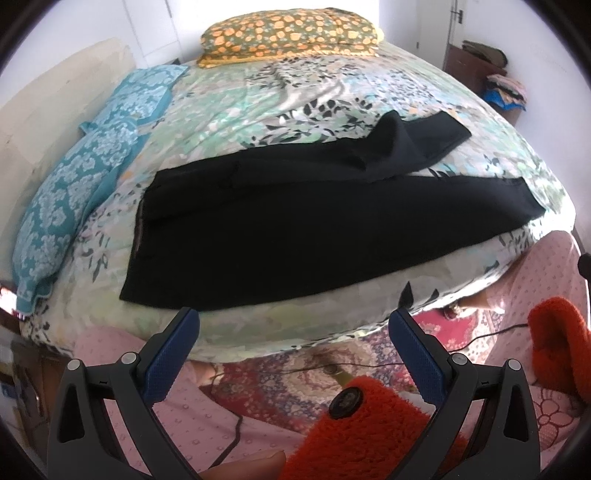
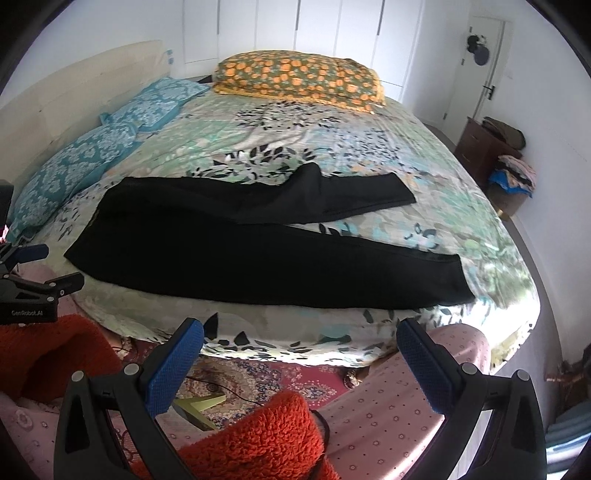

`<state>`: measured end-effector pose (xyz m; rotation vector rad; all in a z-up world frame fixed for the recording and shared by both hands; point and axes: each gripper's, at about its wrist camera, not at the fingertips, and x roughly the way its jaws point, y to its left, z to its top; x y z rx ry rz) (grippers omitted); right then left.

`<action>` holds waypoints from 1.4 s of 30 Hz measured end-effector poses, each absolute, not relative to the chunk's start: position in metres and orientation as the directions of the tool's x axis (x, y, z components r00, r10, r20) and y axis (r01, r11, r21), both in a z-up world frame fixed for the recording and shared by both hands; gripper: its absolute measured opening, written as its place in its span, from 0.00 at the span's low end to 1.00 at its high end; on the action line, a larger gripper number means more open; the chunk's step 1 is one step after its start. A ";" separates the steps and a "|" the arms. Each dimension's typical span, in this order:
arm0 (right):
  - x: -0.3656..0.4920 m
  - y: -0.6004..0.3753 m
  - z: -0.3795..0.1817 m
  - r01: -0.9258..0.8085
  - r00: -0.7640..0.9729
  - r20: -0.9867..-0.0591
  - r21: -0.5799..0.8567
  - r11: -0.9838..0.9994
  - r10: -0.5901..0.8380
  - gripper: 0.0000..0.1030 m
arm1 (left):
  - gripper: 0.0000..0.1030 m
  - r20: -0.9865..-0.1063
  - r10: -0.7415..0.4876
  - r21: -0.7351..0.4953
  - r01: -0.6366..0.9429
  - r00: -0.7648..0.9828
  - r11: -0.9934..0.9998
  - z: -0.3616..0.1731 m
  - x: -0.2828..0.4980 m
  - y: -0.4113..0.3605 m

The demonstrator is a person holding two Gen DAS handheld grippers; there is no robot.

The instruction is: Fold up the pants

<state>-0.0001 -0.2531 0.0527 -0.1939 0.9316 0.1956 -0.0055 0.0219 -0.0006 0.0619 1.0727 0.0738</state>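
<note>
Both grippers hang short of the bed with their jaws spread wide and nothing between them: the left gripper, black-framed with blue textured pads, and the matching right gripper both tilt downward over the bed's near edge. Under them show fuzzy orange-red sleeves and pink dotted trousers of the person holding them, standing on a red patterned rug crossed by a thin black cable.

Just past the pads runs the near edge of the bed, covered by a pale green and white bedspread printed with dark leaves. Black long pants lie spread flat on it close to that edge, the waist toward the left and the legs reaching right. The near leg lies straight along the edge; the far leg angles away from it, with a raised crease near the crotch, so the two hems sit apart with bedspread between them.

Farther left, two teal damask-print pillows rest against a cream headboard. At the far side lies an olive pillow with orange flowers, and beyond it white wardrobe doors. To the far right stands a dark brown wooden cabinet with piled clothes beside it.
</note>
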 end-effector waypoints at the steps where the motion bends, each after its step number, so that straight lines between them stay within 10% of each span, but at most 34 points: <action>1: 0.000 -0.251 0.052 -0.258 0.582 -0.809 -0.078 0.963 0.090 1.00 | 0.99 -0.874 0.095 0.087 -0.040 0.476 0.995 0.000 -0.006 0.024; 42: 0.013 -0.224 0.042 -0.358 0.555 -0.823 -0.108 0.928 0.119 1.00 | 0.99 -0.854 0.137 0.108 -0.086 0.502 0.990 0.002 -0.010 0.032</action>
